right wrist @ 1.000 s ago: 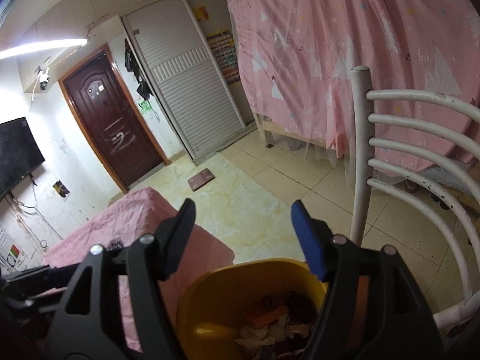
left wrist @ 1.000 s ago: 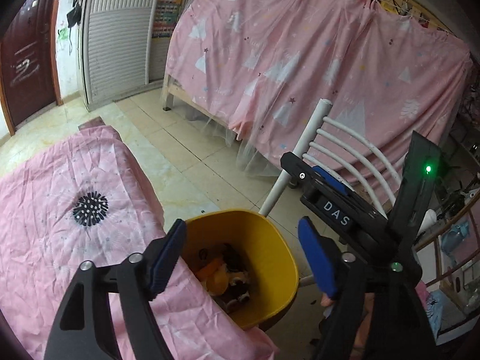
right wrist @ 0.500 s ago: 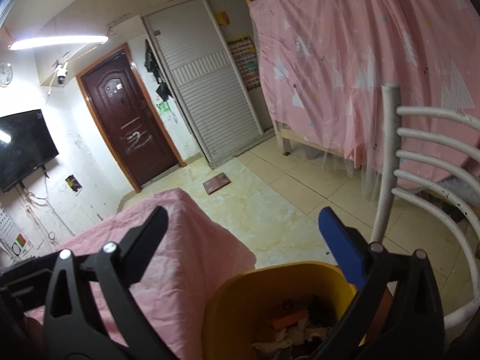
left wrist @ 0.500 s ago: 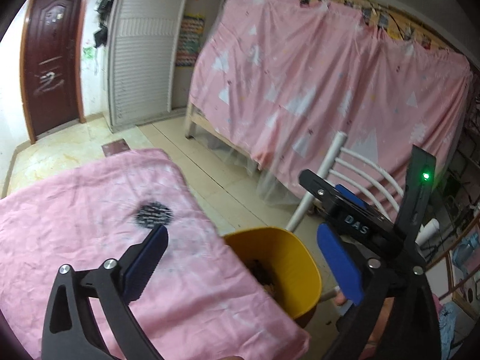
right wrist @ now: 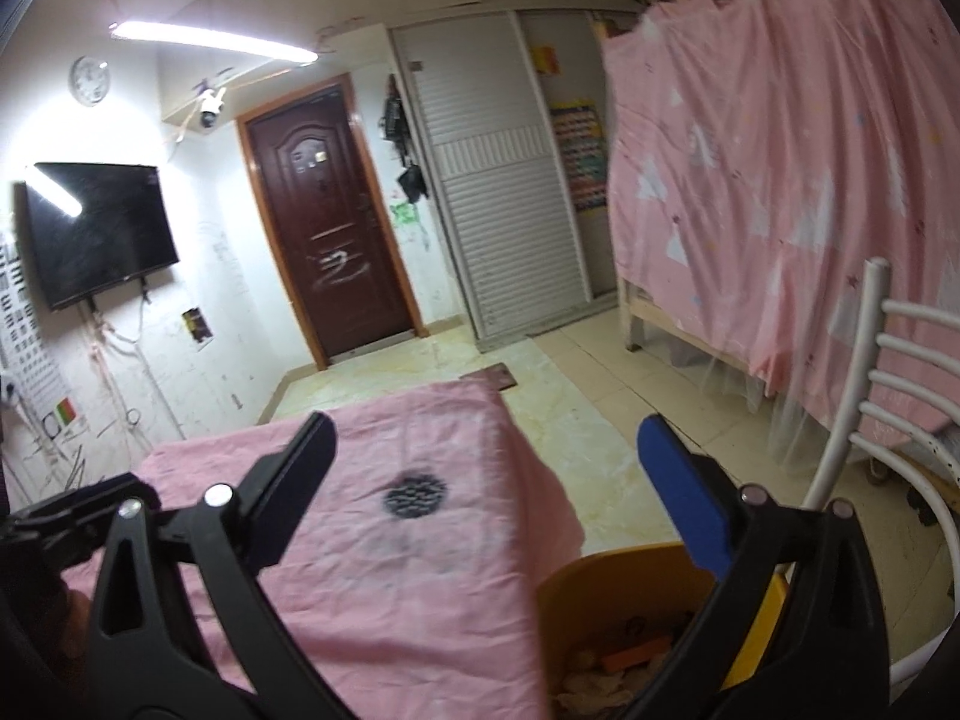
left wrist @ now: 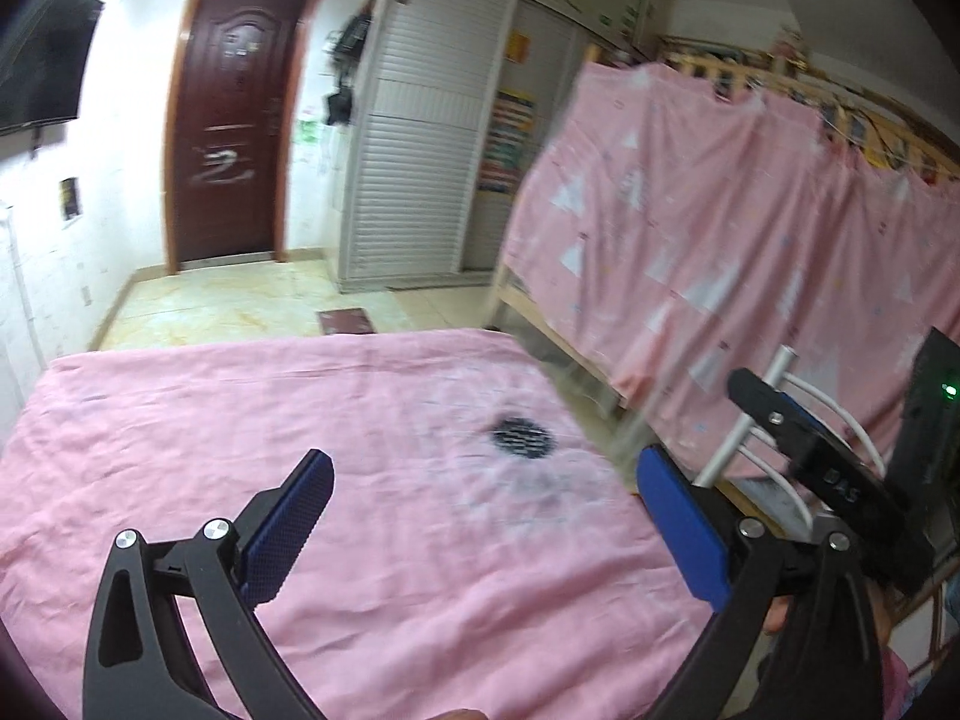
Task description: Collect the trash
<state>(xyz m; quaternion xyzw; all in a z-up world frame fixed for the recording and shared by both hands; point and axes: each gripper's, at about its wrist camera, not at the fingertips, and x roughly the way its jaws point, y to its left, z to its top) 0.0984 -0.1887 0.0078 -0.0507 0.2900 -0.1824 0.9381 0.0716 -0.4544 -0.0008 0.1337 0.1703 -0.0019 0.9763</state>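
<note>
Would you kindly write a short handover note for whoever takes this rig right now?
Left gripper: open, empty, above the pink tablecloth.
Right gripper: open, empty, over the table's edge by the bin.
Yellow bin: on the floor beside the table, next to the white chair, already holding trash.
Done: no loose trash shows on the cloth.
Left: look elsewhere for remaining trash; none is visible here.

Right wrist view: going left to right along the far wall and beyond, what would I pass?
Wall-mounted television → dark brown door → white slatted wardrobe doors → pink bed curtain → white chair back.
</note>
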